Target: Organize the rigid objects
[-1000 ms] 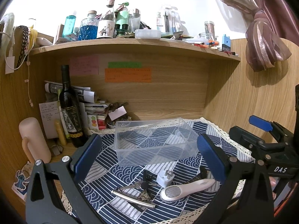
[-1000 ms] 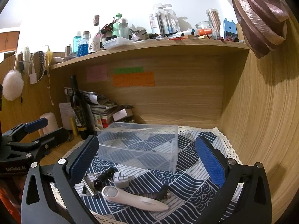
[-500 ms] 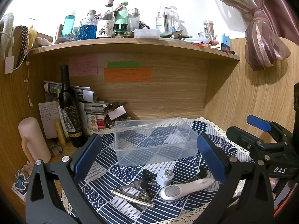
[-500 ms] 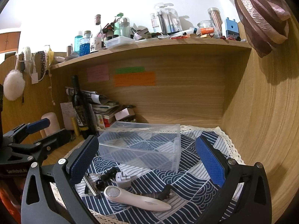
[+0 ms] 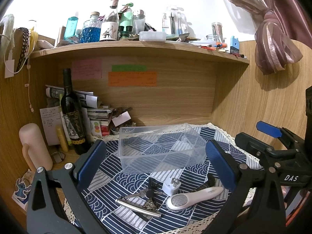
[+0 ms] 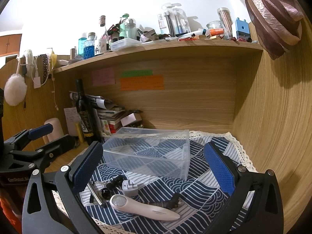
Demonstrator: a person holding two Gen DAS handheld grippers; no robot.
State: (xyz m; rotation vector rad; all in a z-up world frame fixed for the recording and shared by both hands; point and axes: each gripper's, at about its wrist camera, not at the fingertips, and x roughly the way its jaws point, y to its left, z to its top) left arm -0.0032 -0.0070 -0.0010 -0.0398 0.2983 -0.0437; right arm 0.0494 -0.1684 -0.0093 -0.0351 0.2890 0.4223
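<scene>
A clear plastic box (image 5: pixel 161 148) stands empty on the blue patterned cloth (image 5: pixel 109 183); it also shows in the right wrist view (image 6: pixel 148 154). In front of it lie a white handheld device (image 5: pixel 193 196) (image 6: pixel 142 206), a white plug adapter (image 5: pixel 172 185) (image 6: pixel 129 188), keys (image 5: pixel 144 193), a metal clip (image 5: pixel 138 207) (image 6: pixel 95 194) and a dark clip (image 6: pixel 172 200). My left gripper (image 5: pixel 156 167) is open and empty above the small items. My right gripper (image 6: pixel 154 165) is open and empty, also above them.
A wine bottle (image 5: pixel 72 117), stacked papers (image 5: pixel 97 115) and a pink cylinder (image 5: pixel 35 148) crowd the left. A wooden back wall and right wall (image 6: pixel 273 136) enclose the desk. A cluttered shelf (image 5: pixel 136 46) runs overhead.
Both views have shifted only slightly; the objects on the cloth have not moved and both grippers stay open.
</scene>
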